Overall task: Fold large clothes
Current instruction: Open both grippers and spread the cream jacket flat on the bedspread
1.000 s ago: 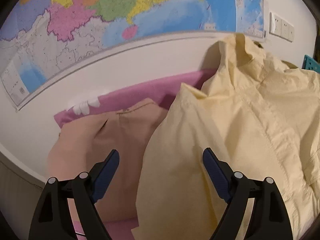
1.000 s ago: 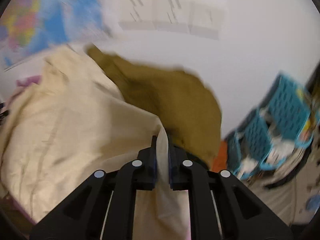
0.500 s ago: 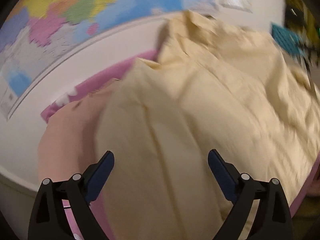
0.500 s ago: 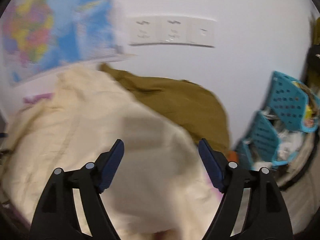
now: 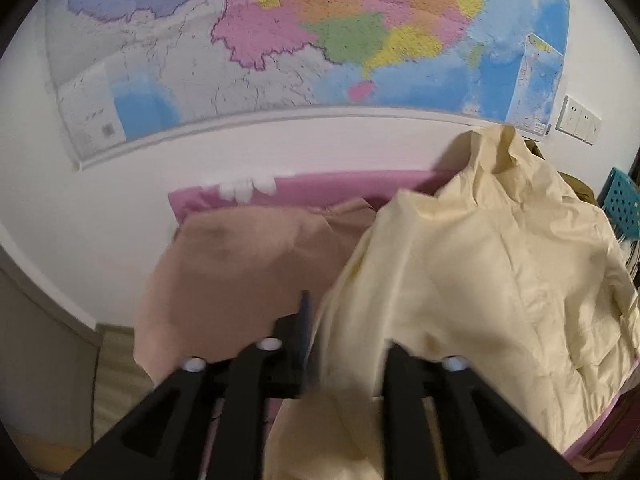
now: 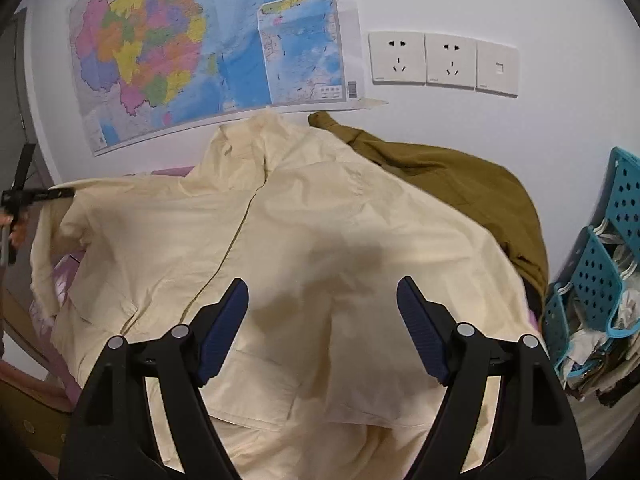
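A large pale yellow shirt (image 6: pixel 320 220) lies spread front-up on the bed, collar toward the wall. Over its lower middle my right gripper (image 6: pixel 322 308) hovers open, nothing between its blue pads. My left gripper (image 5: pixel 346 328) has its jaws closing with the edge of the yellow shirt (image 5: pixel 480 280) between them; the cloth hides the right pad. In the right wrist view the left gripper (image 6: pixel 48 194) is at the far left, holding the shirt's sleeve end raised off the bed.
A tan garment (image 5: pixel 248 272) lies left of the shirt on the pink sheet (image 5: pixel 340 188). An olive garment (image 6: pixel 460 184) lies behind the shirt by the wall. Teal baskets (image 6: pixel 600 280) of clothes stand at the right. A map and wall sockets (image 6: pixel 444 62) hang above.
The right gripper let go of a fold of yellow cloth and opened wide above the shirt. The left gripper, wide open before, closed on the shirt's edge and lifted it.
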The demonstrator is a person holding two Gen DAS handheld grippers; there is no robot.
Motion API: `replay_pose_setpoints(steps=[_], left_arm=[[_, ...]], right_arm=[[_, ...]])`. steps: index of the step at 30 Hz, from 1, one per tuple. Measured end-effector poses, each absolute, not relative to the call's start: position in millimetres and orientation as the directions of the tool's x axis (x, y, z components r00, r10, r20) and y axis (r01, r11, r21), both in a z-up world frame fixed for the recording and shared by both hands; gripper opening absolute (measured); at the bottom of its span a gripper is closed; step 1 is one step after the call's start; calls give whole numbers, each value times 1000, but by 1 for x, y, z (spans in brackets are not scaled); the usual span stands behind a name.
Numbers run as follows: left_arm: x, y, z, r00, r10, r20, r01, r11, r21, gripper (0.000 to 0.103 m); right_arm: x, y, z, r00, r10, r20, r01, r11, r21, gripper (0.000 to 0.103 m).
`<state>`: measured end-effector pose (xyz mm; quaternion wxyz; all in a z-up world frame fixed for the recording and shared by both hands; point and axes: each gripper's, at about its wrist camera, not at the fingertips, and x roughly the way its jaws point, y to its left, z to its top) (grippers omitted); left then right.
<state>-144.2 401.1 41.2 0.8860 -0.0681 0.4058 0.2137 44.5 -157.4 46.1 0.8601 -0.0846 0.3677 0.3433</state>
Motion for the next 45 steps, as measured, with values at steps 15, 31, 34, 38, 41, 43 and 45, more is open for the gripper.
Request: replay_pose_setpoints(steps=[15,31,34,38,41,43,45], left_arm=[[-224,298,6,746,318,-585,-332,939,88,78],[-270,172,-102,677,-80,-732,66,997,-48,86],[-260,163,-117,669,-30,-743,14,999,-29,86],[-250,170,-113,703,17,-711,-85,994,-61,84],[-241,176,-108,719,31,-694,-140,985,-101,71],[-237,179,-101,730,42,-682,-179,975,-132,66],[-235,184,-92,737,88,-670,-238,962,-136,66]], right_arm=[[-1,-207,7,406,543,-735,-630,749,205,84],[-32,-268,-44,316,660,-681,-474,732,490,91],[-48,-268,-24,379,639,-669,-526,744,412,92],[-85,-225,1,388,627,-676,-702,676,224,92],[-115,-177,-5,346,612,-711,-833,549,66,91],[-130,-154,-18,340,579,-741,-880,473,-34,90],[-140,-131,-37,406,505,-762,-884,427,-189,85]])
